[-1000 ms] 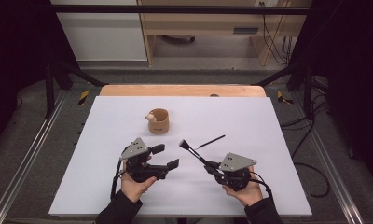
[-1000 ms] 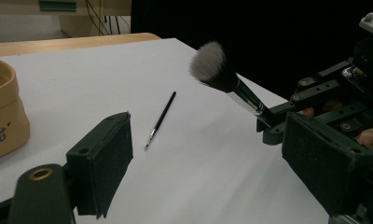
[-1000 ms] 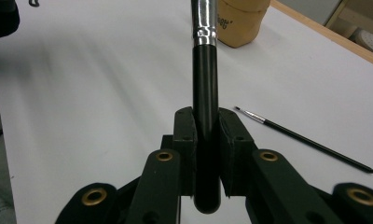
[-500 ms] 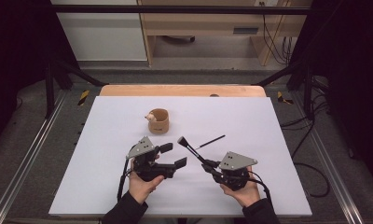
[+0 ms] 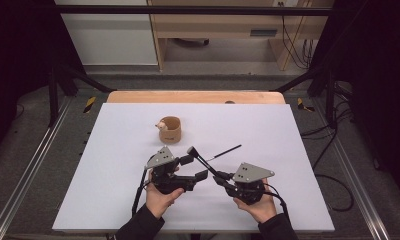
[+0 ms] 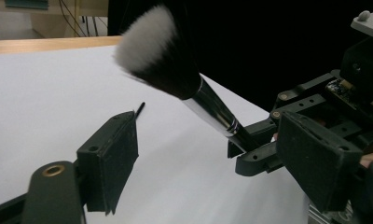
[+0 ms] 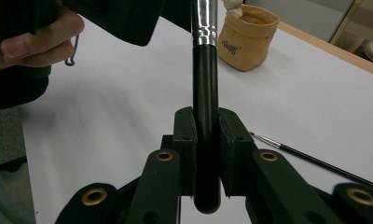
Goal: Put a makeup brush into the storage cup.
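Standing brush (image 7: 205, 84) between right gripper (image 7: 206, 140) jaws (clamped).

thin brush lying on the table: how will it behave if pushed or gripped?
The thin brush has a slim round handle, so it would probably roll when nudged. It looks light and lies flat on the table, so pinching it cleanly may be awkward.

High view overlooks the table (image 5: 113, 165); gripper views sit close, sharing the brush (image 6: 175, 74).

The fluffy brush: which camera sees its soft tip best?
The left gripper view: the brush shows its white-tipped bristles close up. The right gripper view shows its black handle clamped; the high view shows it small and dark.
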Action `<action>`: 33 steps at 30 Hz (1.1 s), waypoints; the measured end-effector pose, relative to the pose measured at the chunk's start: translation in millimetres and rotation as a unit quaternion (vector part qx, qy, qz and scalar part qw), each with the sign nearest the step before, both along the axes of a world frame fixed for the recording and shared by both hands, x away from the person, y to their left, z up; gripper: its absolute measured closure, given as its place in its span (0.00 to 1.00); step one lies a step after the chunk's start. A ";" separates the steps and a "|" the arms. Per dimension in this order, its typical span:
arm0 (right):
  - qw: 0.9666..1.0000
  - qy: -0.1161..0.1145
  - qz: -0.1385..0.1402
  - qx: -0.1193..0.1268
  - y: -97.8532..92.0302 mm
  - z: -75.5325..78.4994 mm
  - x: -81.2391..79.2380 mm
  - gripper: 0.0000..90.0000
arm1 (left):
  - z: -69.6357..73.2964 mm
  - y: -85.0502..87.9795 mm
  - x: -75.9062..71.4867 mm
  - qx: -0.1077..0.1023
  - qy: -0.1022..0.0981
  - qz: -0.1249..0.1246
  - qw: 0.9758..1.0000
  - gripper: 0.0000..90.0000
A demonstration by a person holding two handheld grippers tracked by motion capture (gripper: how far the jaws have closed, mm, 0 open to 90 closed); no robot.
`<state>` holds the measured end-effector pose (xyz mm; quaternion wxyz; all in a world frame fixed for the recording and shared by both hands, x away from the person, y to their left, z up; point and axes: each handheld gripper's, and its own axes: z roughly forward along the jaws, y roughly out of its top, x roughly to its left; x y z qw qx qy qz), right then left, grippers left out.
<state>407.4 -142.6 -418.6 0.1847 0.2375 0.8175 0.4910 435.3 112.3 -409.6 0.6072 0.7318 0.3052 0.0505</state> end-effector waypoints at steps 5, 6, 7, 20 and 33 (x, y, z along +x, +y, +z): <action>1.000 0.001 0.004 0.001 3.4 -0.7 -0.6 0.88 | -1.0 1.0 0.2 -0.001 0.000 -0.001 1.000 0.28; 1.000 0.000 0.006 0.000 4.0 -0.9 -0.5 0.88 | -1.6 1.1 0.4 -0.001 0.002 -0.001 1.000 0.29; 1.000 0.001 0.007 0.000 4.8 -0.9 -0.6 0.88 | -2.3 1.2 0.7 -0.002 0.004 -0.002 1.000 0.30; 1.000 0.001 0.016 0.000 10.0 -3.0 -1.7 0.88 | -3.0 2.8 -0.1 -0.022 0.014 -0.004 1.000 0.48; 1.000 0.000 0.022 0.002 12.4 -3.9 -2.9 0.88 | -5.1 4.3 0.9 -0.031 0.033 -0.008 0.999 0.65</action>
